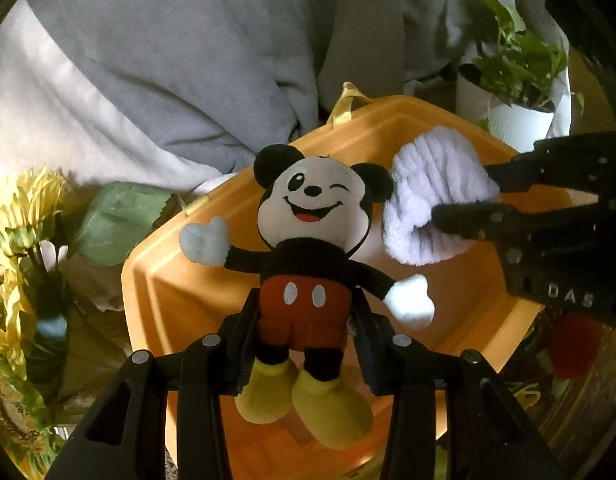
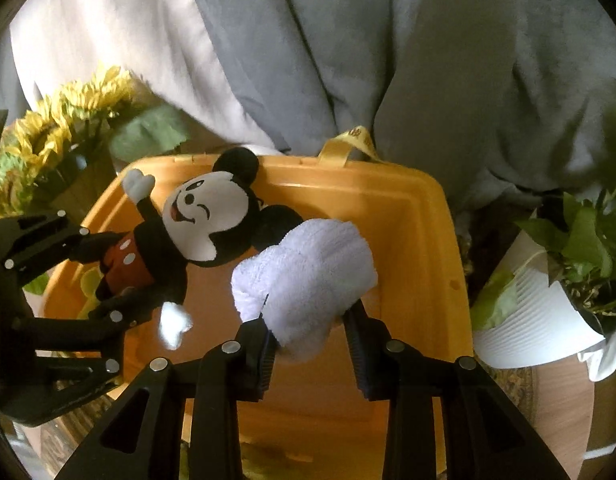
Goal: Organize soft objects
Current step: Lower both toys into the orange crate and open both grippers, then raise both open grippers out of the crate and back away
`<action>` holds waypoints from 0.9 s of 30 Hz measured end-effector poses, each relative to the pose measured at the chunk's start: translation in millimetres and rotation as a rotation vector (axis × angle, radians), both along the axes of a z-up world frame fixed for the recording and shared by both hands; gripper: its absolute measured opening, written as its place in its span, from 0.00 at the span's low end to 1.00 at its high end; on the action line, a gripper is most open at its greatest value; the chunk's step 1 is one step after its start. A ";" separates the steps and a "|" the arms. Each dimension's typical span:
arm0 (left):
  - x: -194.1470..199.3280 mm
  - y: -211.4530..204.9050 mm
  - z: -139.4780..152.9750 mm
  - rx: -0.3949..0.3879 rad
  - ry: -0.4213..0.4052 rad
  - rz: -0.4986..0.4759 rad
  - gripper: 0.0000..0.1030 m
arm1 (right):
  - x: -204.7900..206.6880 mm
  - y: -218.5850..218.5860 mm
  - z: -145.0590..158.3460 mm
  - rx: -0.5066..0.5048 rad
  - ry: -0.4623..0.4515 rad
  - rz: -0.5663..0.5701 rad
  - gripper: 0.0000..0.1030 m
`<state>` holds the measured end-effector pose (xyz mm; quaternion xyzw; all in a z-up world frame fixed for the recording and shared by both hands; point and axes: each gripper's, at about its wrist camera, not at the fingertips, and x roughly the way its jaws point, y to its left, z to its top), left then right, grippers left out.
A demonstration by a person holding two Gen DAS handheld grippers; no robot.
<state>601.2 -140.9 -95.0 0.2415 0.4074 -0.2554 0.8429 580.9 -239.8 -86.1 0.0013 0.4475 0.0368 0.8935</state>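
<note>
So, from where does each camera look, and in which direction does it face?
Left wrist: on the left gripper, looking down along its fingers at the mouse plush over the orange bin; the right gripper shows.
Right wrist: on the right gripper, looking down at the white towel; the left gripper shows.
Shared: plush, towel, bin, sunflowers, potted plant.

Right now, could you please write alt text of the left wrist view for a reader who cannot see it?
The left gripper holds a plush mouse toy by its red shorts over an open orange bin. Beside it, the right gripper holds a rolled white towel over the same bin.
</note>
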 end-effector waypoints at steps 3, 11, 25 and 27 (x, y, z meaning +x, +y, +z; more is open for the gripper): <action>4.1 -2.2 -0.6 -0.005 0.021 0.008 0.47 | 2.4 0.5 -1.4 0.011 0.023 0.002 0.55; -10.6 -1.0 5.1 0.035 -0.052 0.016 0.71 | -4.0 5.5 10.3 -0.061 -0.026 -0.002 0.58; -73.8 24.5 51.7 -0.085 -0.199 0.226 0.83 | -53.7 1.0 56.4 -0.051 -0.212 -0.062 0.58; -88.1 29.2 57.7 -0.098 -0.229 0.268 0.86 | -65.3 0.1 61.2 -0.038 -0.232 -0.076 0.66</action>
